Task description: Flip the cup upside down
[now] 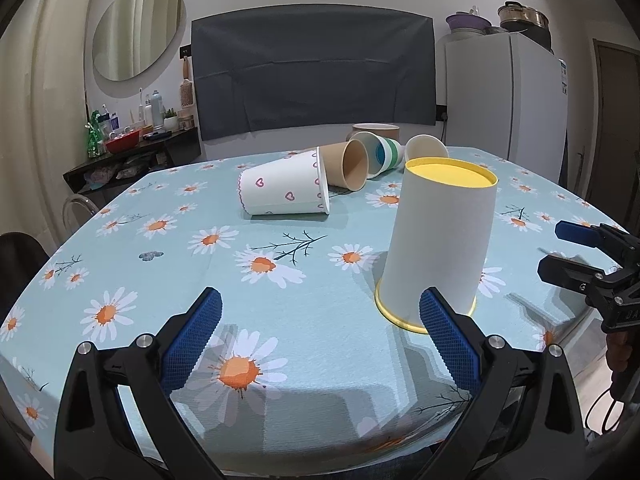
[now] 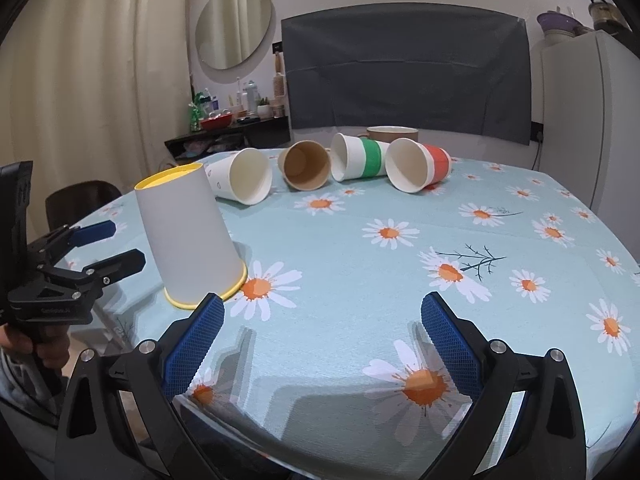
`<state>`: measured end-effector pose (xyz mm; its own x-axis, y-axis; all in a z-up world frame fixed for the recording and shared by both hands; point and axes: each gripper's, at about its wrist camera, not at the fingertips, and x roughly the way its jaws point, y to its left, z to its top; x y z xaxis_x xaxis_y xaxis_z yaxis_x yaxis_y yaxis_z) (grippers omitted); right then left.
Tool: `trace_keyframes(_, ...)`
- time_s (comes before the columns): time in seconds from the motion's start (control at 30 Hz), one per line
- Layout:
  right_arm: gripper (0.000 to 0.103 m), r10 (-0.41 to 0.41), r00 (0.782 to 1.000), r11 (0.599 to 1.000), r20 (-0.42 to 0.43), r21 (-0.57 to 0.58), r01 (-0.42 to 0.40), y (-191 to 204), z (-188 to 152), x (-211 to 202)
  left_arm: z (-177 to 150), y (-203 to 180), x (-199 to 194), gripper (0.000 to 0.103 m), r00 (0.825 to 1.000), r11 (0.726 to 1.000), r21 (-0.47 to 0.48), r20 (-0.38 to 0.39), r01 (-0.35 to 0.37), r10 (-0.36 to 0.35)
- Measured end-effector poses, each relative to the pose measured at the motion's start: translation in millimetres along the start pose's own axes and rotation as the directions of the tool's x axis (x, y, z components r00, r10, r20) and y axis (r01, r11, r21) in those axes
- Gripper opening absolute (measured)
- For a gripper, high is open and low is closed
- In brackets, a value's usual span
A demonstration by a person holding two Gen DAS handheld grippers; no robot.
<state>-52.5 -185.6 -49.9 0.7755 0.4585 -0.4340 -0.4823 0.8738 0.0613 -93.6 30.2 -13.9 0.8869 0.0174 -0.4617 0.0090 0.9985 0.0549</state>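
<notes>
A white paper cup with a yellow rim (image 1: 438, 246) stands upside down on the daisy tablecloth, mouth on the cloth; it also shows in the right wrist view (image 2: 192, 236). My left gripper (image 1: 320, 334) is open and empty, just in front of the cup and a little to its left. My right gripper (image 2: 322, 338) is open and empty, to the right of the cup; it shows at the right edge of the left wrist view (image 1: 566, 252). The left gripper shows at the left edge of the right wrist view (image 2: 120, 246).
Several paper cups lie on their sides in a row at the back: hearts (image 1: 286, 194), brown (image 1: 348, 164), green-striped (image 2: 358, 157), red-banded (image 2: 418, 165). A brown mug (image 2: 394, 134) stands behind them. The table (image 2: 400, 272) has a near edge below my grippers. A fridge (image 1: 508, 96) stands at the right.
</notes>
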Motion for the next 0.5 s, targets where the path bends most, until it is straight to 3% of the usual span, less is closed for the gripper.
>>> trace_keyframes(0.5,0.095,-0.016,1.0,1.0,-0.017,-0.016,0.016,-0.4,-2.5,5.5,0.7,-2.9,-1.9,0.097,1.0,1.0,0.018,0.009,0.001,-0.001)
